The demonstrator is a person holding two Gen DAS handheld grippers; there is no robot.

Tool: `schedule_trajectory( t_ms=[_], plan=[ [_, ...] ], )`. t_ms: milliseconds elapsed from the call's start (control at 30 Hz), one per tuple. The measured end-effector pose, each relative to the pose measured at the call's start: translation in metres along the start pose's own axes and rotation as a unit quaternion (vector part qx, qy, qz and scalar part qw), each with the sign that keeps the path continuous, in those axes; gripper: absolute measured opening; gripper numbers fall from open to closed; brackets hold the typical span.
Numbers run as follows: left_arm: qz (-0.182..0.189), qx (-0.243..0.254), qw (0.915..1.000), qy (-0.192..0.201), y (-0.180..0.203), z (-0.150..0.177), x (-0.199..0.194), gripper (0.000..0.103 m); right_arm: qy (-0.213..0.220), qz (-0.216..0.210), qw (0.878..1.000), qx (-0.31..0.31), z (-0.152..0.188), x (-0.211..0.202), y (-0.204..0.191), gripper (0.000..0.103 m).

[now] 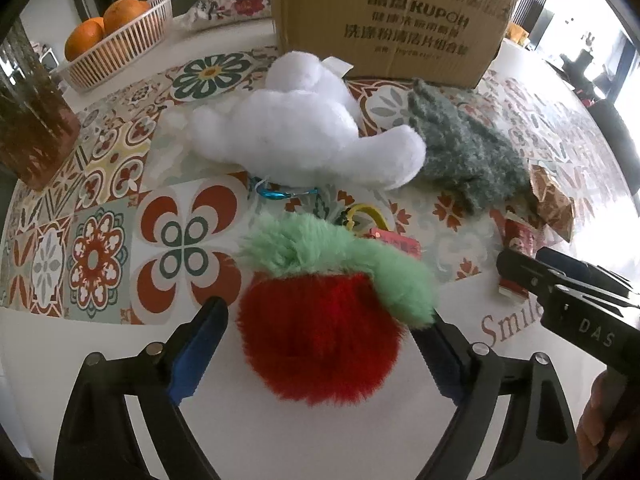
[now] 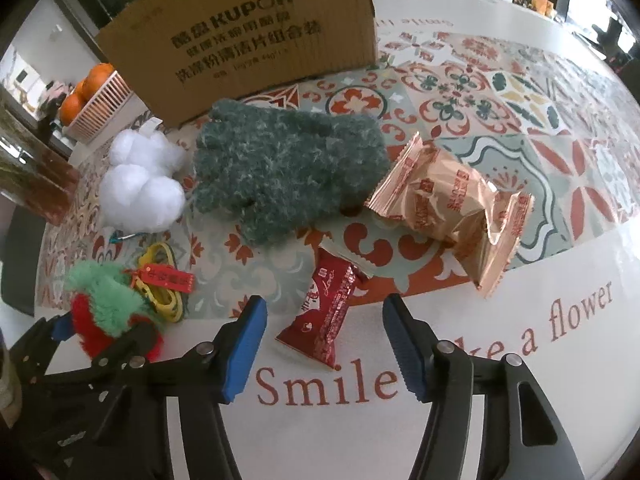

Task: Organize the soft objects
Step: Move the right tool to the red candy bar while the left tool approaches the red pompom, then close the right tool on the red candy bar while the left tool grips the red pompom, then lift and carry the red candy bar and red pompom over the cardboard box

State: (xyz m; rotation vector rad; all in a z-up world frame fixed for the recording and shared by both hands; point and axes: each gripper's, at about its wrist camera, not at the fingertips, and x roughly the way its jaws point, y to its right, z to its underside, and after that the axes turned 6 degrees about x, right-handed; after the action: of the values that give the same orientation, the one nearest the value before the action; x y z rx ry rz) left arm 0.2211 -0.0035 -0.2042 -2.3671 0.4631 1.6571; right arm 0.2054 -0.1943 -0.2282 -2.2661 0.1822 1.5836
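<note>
Straddling the red plush (image 1: 320, 340) near the table edge (image 1: 60, 360), left jaws open; right jaws open, empty.

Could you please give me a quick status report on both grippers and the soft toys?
Left gripper open, straddling red plush. Right gripper open over red snack packet, not gripping. White plush, green glove still outside cardboard box.

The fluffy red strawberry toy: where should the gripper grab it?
Grip the red strawberry toy across its round red body, coming from above. The left gripper already straddles it with jaws open. The body is plump and squashy; the green tuft is loose fluff and could slip.
</note>
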Motion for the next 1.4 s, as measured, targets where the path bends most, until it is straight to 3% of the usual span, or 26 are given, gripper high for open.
schedule_trajectory(
  t_ms=[167, 233, 333, 467, 533, 1100, 1400],
  plan=[
    [0.000, -0.001, 1.0000, -0.006, 0.000, -0.002, 0.007, 0.081, 0.003, 0.006, 1.000, -0.002, -0.005, 0.005, -0.001, 0.057],
    [0.003, -0.001, 1.0000, -0.005, -0.001, -0.003, 0.009, 0.073, 0.004, 0.012, 1.000, -0.006, -0.006, 0.005, -0.002, 0.054],
    [0.008, -0.003, 1.0000, -0.005, 0.000, -0.004, 0.010, 0.056, 0.006, 0.016, 1.000, -0.016, -0.007, 0.006, -0.002, 0.044],
    [0.016, -0.009, 0.9998, -0.002, 0.000, -0.002, 0.009, 0.046, 0.002, 0.013, 1.000, -0.025, -0.008, 0.006, -0.002, 0.027],
    [0.020, -0.015, 0.9997, -0.001, 0.001, -0.001, 0.008, 0.042, 0.003, 0.012, 0.999, -0.030, -0.007, 0.006, -0.001, 0.024],
    [0.031, -0.023, 0.9985, 0.039, 0.010, 0.013, -0.030, 0.039, 0.027, -0.034, 0.996, -0.072, 0.008, -0.039, -0.009, 0.024],
    [0.027, -0.021, 0.9961, 0.081, 0.012, 0.008, -0.065, 0.039, 0.047, -0.063, 0.993, -0.083, 0.005, -0.064, -0.014, 0.024]
  ],
)
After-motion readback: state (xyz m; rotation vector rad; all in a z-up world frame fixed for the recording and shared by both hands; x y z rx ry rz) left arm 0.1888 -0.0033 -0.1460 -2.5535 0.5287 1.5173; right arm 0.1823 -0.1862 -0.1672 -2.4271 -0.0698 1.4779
